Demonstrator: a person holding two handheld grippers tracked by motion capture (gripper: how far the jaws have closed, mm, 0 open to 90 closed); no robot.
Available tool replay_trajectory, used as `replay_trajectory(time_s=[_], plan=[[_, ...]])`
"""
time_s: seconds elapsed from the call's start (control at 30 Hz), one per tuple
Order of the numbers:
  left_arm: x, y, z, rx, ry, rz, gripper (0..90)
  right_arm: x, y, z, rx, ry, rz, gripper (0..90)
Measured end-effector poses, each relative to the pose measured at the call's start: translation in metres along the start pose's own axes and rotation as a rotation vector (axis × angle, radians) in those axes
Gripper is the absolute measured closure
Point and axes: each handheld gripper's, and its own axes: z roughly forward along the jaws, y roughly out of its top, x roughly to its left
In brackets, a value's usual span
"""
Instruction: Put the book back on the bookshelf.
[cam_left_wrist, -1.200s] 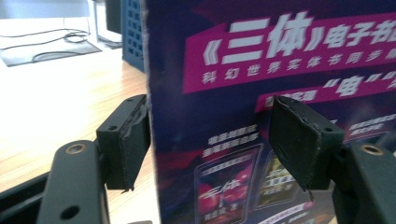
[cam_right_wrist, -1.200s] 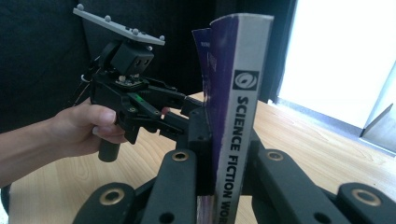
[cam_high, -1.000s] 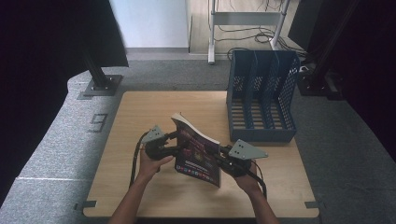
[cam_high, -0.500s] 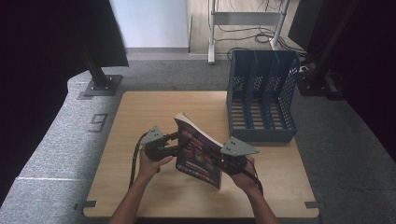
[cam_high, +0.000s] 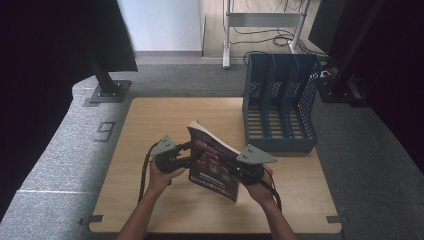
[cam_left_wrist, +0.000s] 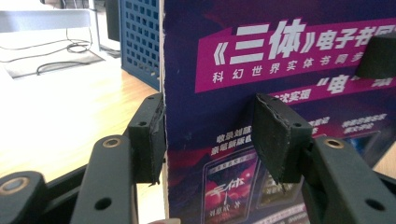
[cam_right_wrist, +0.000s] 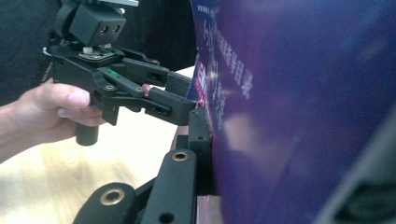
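Note:
A thick book with a purple and magenta cover (cam_high: 212, 165) stands tilted on edge over the wooden table (cam_high: 150, 125), held between my two grippers. My right gripper (cam_high: 231, 169) is shut on the book's right side; in the right gripper view (cam_right_wrist: 285, 163) the cover (cam_right_wrist: 303, 116) lies flat against its left jaw. My left gripper (cam_high: 189, 156) sits astride the book's left edge with its jaws apart. In the left gripper view (cam_left_wrist: 210, 135) one pad (cam_left_wrist: 152, 135) touches that edge and the other stands in front of the cover (cam_left_wrist: 210, 60). The left gripper (cam_right_wrist: 187, 95) reaches the same edge in the right gripper view.
A blue file holder with several upright slots (cam_high: 280, 100) stands at the table's back right, close behind the book, and its mesh wall (cam_left_wrist: 140, 37) shows beyond the book's edge. Grey carpet surrounds the table. Cables and a metal stand lie on the floor behind.
The right gripper has shifted slightly left and away from me with the book. The left gripper and the book's tilt have barely moved.

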Motion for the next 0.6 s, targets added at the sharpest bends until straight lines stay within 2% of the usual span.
replay_trajectory(time_s=[0.1,0.13,0.27,0.33,0.47,0.53,0.6], plan=[[-0.002,0.004,-0.001,-0.014,0.005,0.005,46.3,0.001,0.002,-0.001,-0.012,-0.03,-0.04,81.8],[-0.003,0.007,-0.002,-0.027,0.008,0.006,46.1,0.002,0.005,-0.001,-0.03,-0.044,-0.07,81.8],[-0.003,0.009,-0.003,-0.028,0.0,0.012,46.0,0.001,0.006,-0.002,-0.042,-0.049,-0.085,81.7],[-0.004,0.007,-0.001,-0.011,0.001,0.019,45.7,-0.003,0.001,-0.002,-0.035,-0.038,-0.054,81.0],[-0.004,0.006,-0.001,-0.02,-0.008,0.016,45.9,-0.006,-0.006,-0.003,-0.057,-0.019,-0.021,79.1],[-0.005,0.006,0.0,-0.019,-0.011,0.018,45.9,-0.008,-0.007,-0.002,-0.065,0.002,0.007,72.7],[-0.005,0.006,-0.001,-0.018,-0.011,0.021,45.9,-0.008,-0.008,0.001,-0.058,0.002,0.003,71.3]])
